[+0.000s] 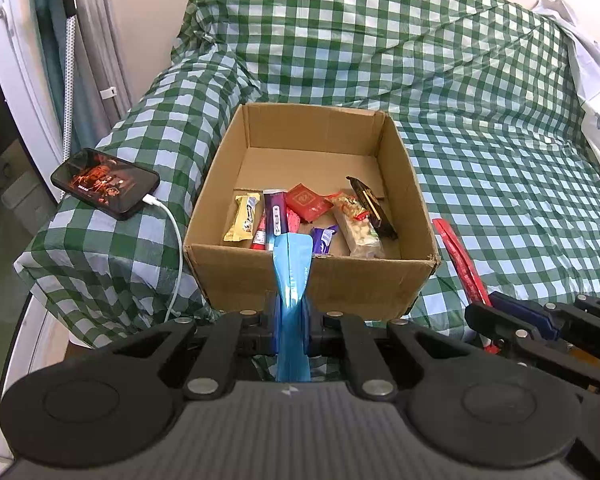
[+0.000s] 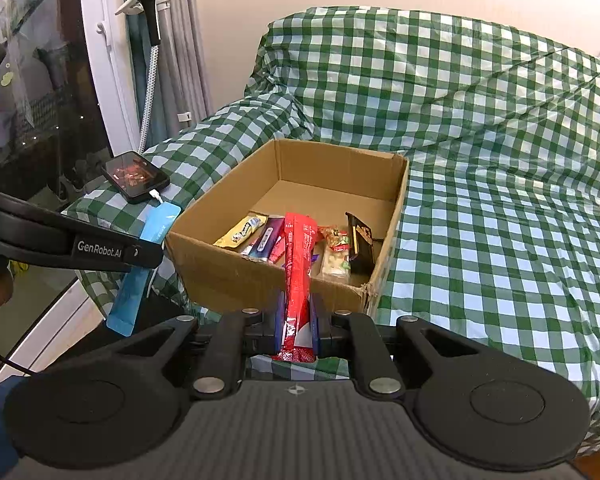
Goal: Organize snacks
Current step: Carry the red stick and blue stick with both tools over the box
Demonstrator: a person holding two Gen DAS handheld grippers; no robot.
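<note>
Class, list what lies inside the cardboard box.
Inside the cardboard box: a yellow bar, purple packet, red sachet, nut bar and dark packet. The near wall and held blue pouch hide the front floor.

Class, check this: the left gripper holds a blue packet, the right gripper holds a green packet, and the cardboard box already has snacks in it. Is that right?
Not quite. The right gripper holds a red packet, not a green one, as the right wrist view shows. The left gripper does hold the blue packet, and the box has snacks in it.

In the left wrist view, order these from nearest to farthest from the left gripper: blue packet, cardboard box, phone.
1. Blue packet: clamped in the left gripper.
2. Cardboard box: straight ahead.
3. Phone: far left, on the checkered cover.
</note>
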